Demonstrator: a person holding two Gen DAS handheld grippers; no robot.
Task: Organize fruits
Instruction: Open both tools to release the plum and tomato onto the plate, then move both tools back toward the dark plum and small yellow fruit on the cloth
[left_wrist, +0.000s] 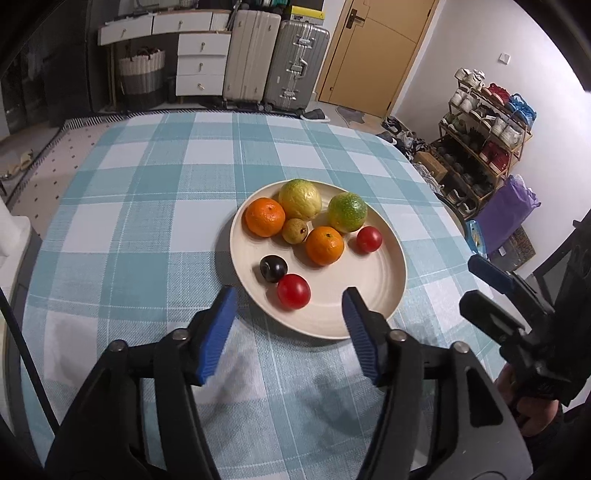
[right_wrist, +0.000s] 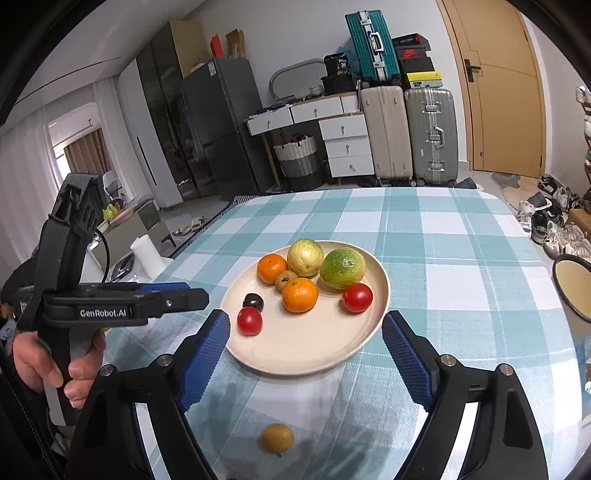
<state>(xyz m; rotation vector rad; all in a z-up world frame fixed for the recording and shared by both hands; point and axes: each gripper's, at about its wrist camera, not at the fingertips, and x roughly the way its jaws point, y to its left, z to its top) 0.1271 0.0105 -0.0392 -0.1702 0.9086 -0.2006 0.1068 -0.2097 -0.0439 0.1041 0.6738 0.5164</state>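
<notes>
A cream plate (left_wrist: 369, 280) (right_wrist: 314, 343) on the checked tablecloth holds two oranges (left_wrist: 265, 216) (left_wrist: 324, 246), a yellow guava (left_wrist: 300, 199), a green citrus (left_wrist: 347, 212), a small brown fruit (left_wrist: 295, 231), a dark plum (left_wrist: 273, 269) and two tomatoes (left_wrist: 293, 291) (left_wrist: 369, 239). Another small brown fruit (right_wrist: 277, 438) lies on the cloth in front of the plate, low between my right gripper's arms. My left gripper (left_wrist: 290, 291) hovers open over the plate's near rim, pads touching nothing. My right gripper (right_wrist: 306, 317) stands wide open and empty.
Each gripper shows in the other's view: the right one (left_wrist: 476, 282) at the right, the left one (right_wrist: 199, 293) at the left, held by a hand (right_wrist: 74, 362). A second dish (right_wrist: 572, 291) sits at the table's right edge. Suitcases, drawers and a shoe rack stand beyond.
</notes>
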